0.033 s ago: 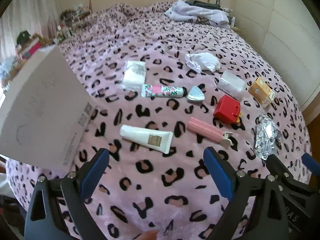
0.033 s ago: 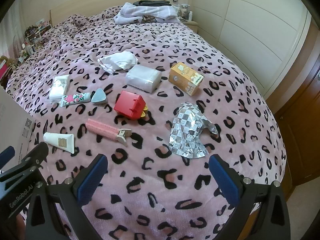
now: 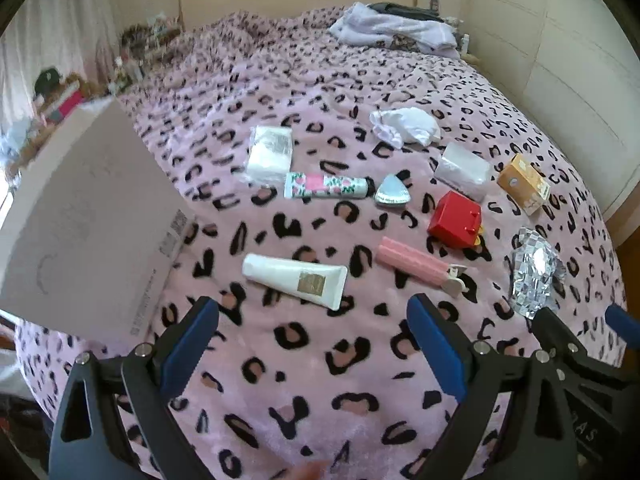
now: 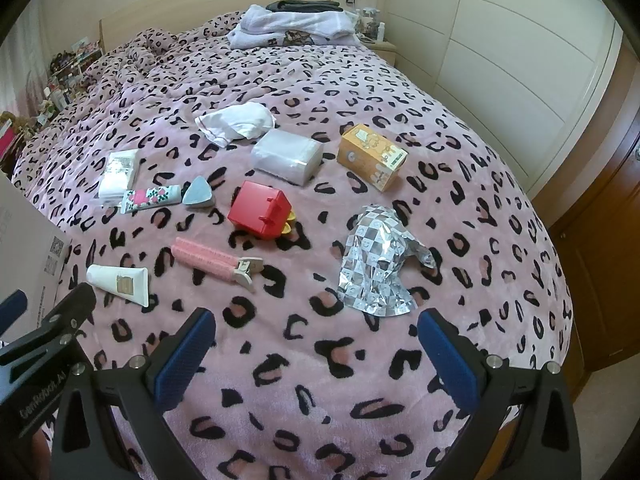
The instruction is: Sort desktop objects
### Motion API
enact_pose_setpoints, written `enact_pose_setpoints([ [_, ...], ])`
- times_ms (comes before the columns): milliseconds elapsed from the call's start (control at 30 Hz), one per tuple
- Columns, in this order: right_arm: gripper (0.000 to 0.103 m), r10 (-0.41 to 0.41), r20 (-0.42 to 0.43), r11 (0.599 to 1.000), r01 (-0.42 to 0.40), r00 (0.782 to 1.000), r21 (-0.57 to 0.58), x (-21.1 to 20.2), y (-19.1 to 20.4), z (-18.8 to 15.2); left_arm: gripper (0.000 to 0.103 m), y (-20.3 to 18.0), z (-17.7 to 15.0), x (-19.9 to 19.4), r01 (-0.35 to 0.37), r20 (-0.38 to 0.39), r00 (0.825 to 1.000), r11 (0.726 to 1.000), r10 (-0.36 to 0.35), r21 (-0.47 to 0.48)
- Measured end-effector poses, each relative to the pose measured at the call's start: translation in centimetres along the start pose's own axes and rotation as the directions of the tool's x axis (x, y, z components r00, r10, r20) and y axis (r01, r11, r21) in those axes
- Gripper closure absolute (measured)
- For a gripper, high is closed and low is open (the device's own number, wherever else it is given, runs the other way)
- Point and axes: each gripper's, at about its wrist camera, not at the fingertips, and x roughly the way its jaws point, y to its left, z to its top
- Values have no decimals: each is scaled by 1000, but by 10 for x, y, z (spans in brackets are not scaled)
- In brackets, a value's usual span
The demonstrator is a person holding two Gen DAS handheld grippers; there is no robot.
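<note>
1. Nothing has moved since the earlier frame: both tools and every object on the bed lie just as they did.

2. Left wrist view: the left tool (image 3: pixel 312 344) hangs over the pink leopard-print bed cover (image 3: pixel 304 392), jaws spread wide with nothing between them. At 12 o'clock from it lies the white tube (image 3: pixel 295 280); at 1 o'clock, the pink hair clip (image 3: pixel 420 266). Further out sit the floral tube (image 3: pixel 326 186), the white packet (image 3: pixel 270 154) touching its end, the grey triangular case (image 3: pixel 393 193), the red box (image 3: pixel 454 220), the orange carton (image 3: pixel 522 182), the wrapped tissue pack (image 3: pixel 462 168) and the white cloth (image 3: pixel 404 128). The silver foil wrapper (image 3: pixel 534 272) at 2 o'clock is partly covered by the right tool's arm. A cardboard box (image 3: pixel 88 216) at 10 o'clock is cut off by the frame; its printing is unreadable. The shelves beyond are blurred. A pinkish smear at the bottom edge cannot be identified.

3. Right wrist view: the right tool (image 4: pixel 316 344) also stands fully open and empty, with the foil wrapper at 12 o'clock. The left tool's arm enters at 9 o'clock, its tips mostly out of frame. The red box hides all but a sliver of something yellow beneath it.
</note>
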Motion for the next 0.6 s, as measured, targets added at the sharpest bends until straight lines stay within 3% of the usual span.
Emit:
enact_pose_setpoints([
  [133, 0, -2, -3, 1000, 2, 1000, 3, -1, -1, 1, 7, 16, 9, 12, 51, -36, 998, 998, -52, -31],
  [200, 0, -3, -4, 1000, 3, 1000, 5, -2, -2, 1, 7, 7, 5, 3, -5, 24, 1000, 1000, 5, -6],
  [267, 0, -3, -4, 1000, 3, 1000, 6, -2, -4, 1, 7, 5, 3, -3, 7, 45, 999, 1000, -7, 0],
  [600, 0, 1, 1, 1000, -1, 1000, 6, -1, -1, -2, 7, 0, -1, -7, -17, 45, 999, 1000, 16, 21],
])
